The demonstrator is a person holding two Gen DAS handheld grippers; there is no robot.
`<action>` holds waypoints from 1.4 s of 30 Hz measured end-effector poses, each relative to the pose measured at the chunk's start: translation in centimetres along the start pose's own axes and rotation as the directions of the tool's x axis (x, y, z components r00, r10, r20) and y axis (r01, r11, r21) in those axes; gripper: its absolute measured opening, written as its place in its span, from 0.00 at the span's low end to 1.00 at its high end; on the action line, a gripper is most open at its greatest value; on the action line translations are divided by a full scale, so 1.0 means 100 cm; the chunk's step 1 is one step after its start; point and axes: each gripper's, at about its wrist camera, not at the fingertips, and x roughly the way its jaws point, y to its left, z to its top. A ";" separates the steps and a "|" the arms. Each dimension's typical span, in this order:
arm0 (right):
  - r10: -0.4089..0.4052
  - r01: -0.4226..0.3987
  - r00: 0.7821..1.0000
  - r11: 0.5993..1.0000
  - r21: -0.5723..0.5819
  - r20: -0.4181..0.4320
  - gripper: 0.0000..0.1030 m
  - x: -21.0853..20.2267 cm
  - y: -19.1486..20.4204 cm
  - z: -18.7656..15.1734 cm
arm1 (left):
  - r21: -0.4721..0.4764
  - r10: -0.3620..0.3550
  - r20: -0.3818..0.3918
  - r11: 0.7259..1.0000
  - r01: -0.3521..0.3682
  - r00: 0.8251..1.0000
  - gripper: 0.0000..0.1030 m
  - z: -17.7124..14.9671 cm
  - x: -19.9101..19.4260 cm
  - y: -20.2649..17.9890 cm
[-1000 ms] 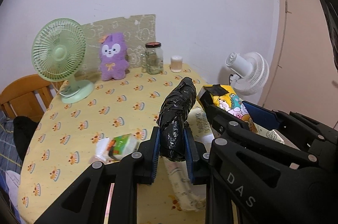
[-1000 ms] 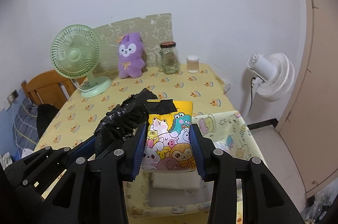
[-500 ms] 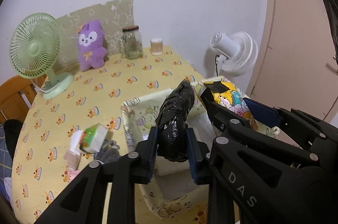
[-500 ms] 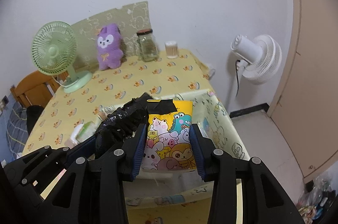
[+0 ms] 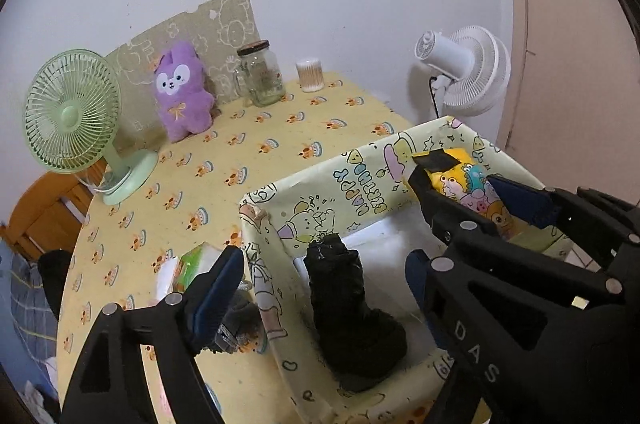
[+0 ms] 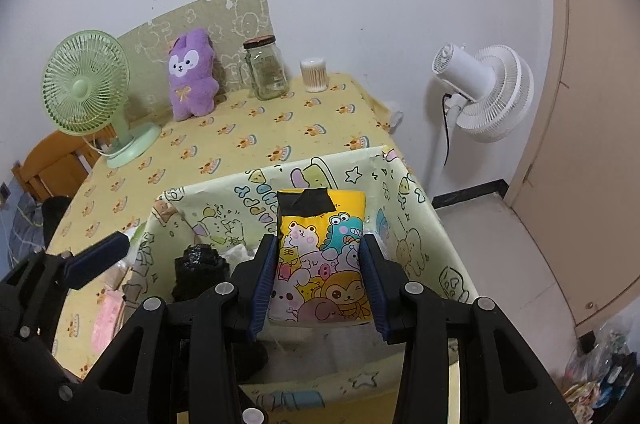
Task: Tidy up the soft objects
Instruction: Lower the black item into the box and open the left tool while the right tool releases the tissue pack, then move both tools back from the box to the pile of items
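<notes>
Right fingers [image 6: 264, 276] clamp the cartoon pack [image 6: 320, 256] above the box [image 6: 416, 191], toward its right wall; left gripper [image 5: 320, 288] hangs spread and empty over the black bundle [image 5: 352, 308], which lies inside by the left wall; best lower the pack level onto the white floor beside the bundle before letting go; box bottom, near rim and table [image 5: 248, 159] clutter left of it are partly hidden.

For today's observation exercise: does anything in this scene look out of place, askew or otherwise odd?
The black bundle stands upright and leaning in the bin, not lying flat. A green tissue pack lies loose on the table beside the bin.
</notes>
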 end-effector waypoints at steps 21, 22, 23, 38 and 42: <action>0.014 -0.015 0.999 1.000 0.010 0.028 0.79 -0.011 0.012 0.003 | -0.038 -0.056 0.010 0.998 0.056 0.998 0.85 -0.003 -0.008 0.013; 0.019 -0.019 0.999 1.000 0.011 0.031 0.79 -0.014 0.013 0.002 | -0.040 -0.057 0.016 0.998 0.057 0.998 0.85 -0.004 -0.012 0.014; 0.021 -0.021 0.999 1.000 0.013 0.032 0.79 -0.017 0.014 0.002 | -0.043 -0.057 0.021 0.997 0.058 0.998 0.85 -0.004 -0.014 0.015; 0.013 -0.012 0.996 1.000 -0.016 0.088 0.79 -0.055 0.034 -0.001 | -0.072 -0.055 0.091 0.996 0.061 0.994 0.85 -0.014 -0.054 0.030; 0.011 -0.009 0.995 1.000 -0.025 0.104 0.79 -0.065 0.041 -0.001 | -0.077 -0.053 0.108 0.995 0.062 0.993 0.86 -0.016 -0.063 0.034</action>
